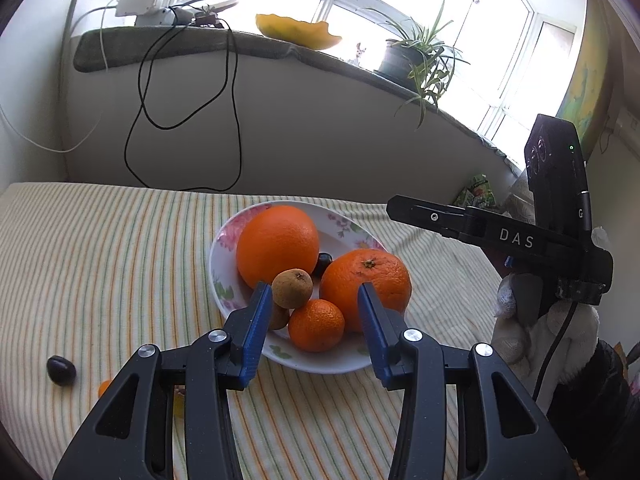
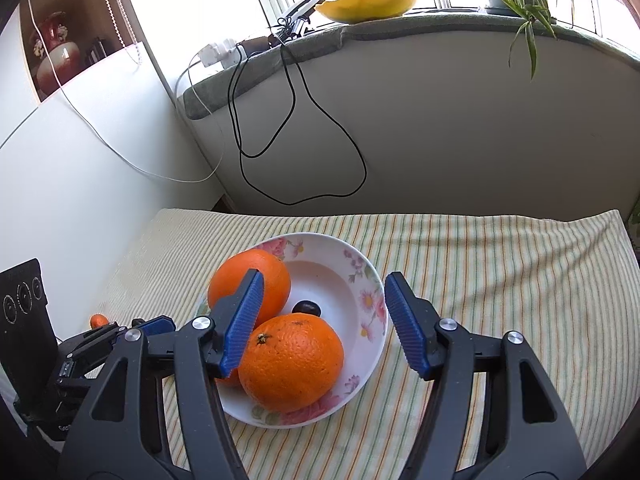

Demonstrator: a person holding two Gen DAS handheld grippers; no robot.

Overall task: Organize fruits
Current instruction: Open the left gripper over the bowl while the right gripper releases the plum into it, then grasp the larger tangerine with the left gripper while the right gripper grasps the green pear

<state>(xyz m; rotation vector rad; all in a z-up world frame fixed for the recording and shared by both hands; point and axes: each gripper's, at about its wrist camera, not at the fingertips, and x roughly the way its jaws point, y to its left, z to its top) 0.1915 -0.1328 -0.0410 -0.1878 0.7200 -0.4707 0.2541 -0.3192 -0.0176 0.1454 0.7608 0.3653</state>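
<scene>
A floral white bowl (image 1: 224,248) on the striped cloth holds two big oranges (image 1: 276,244) (image 1: 366,284), a small tangerine (image 1: 316,324), a brown round fruit (image 1: 292,288) and a dark fruit (image 1: 323,264). My left gripper (image 1: 314,308) hovers open at the bowl's near rim, its pads apart from the fruit. In the right wrist view my right gripper (image 2: 325,292) stands open over the bowl (image 2: 372,280), above the near orange (image 2: 292,364), pressing on nothing. A dark plum-like fruit (image 1: 61,369) and a small orange fruit (image 1: 105,387) lie loose on the cloth at the left.
A grey wall rises behind the cloth, with black cables (image 1: 180,120) hanging from the sill. On the sill stand a yellow dish (image 1: 296,32), a potted plant (image 1: 416,56) and a white power strip (image 1: 140,4). A white-gloved hand (image 1: 516,320) holds the right gripper's frame.
</scene>
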